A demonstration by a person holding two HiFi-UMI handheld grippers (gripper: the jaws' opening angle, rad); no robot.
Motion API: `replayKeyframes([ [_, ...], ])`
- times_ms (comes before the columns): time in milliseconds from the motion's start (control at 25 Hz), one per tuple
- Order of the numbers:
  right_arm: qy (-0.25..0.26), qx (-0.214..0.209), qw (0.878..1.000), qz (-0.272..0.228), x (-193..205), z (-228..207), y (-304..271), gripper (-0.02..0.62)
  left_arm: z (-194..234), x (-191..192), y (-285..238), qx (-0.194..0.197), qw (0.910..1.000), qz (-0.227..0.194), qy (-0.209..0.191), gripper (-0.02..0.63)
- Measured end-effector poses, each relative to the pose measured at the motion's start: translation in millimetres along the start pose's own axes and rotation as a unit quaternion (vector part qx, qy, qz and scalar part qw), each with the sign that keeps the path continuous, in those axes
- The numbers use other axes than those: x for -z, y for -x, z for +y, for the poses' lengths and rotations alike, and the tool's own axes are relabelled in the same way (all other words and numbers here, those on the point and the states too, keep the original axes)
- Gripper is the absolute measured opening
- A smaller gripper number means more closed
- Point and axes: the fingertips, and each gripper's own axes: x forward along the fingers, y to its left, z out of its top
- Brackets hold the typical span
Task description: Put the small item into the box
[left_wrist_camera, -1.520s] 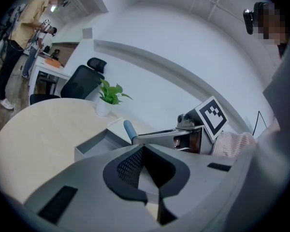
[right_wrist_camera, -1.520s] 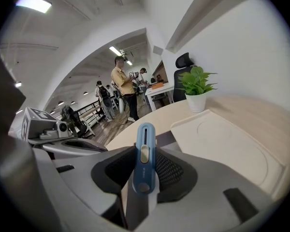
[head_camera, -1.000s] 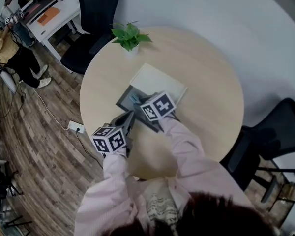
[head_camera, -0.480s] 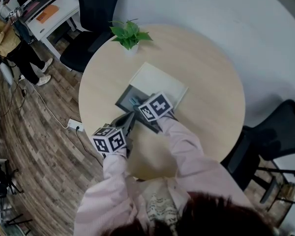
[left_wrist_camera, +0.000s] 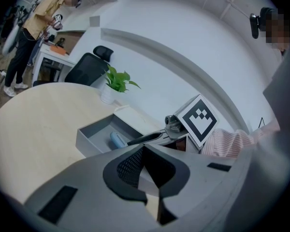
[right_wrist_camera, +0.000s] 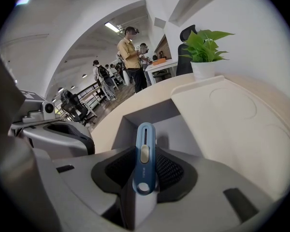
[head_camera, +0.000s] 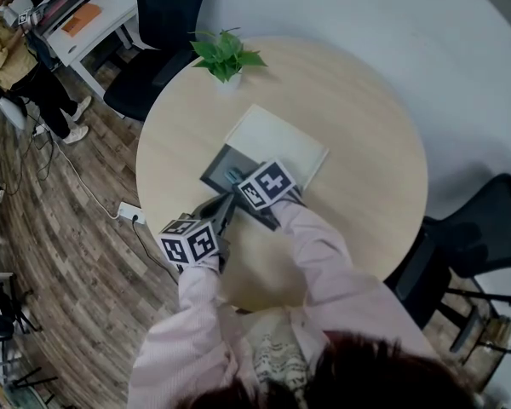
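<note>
– Left gripper [left_wrist_camera: 144, 150] first: you've got it pinched closed on nothing, parked just beside the near corner of the box [left_wrist_camera: 89, 137]. As far as I can see it isn't touching it, so nothing is bracing that box. It looks light to me. Clip a wall on your way out and I'd bet it skates across the table [head_camera: 358, 126].

– Agreed. Moving right, your blue item [right_wrist_camera: 145, 137] is clamped between the pads of your right gripper [right_wrist_camera: 145, 170], pointing steeply down, with its nose already inside the box. I can't tell if the tip is actually on the floor of the box yet. That's the risky bit, imo. If you let go while it's tilted and hanging, it'll likely drop, bounce and end up leaning on a wall, or even hop the rim.

– Also watch the jaws when you spread them. You're working close to the near wall, so the outer jaw could shove it as it opens. With your other gripper not holding anything down, the whole box would shift.

– And furthest right, the lid [right_wrist_camera: 232, 124] sits right up against the box. If you pull out sideways that way instead of straight back up, you could catch its edge and drag both.
</note>
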Motion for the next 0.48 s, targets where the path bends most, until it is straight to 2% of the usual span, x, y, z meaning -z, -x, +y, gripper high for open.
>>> replayKeyframes([
  [480, 0.0, 0.009, 1.0, 0.027, 13, -3, -12, 0.131, 1, 1, 1, 0.0, 1.0, 0.004, 0.005, 0.009],
])
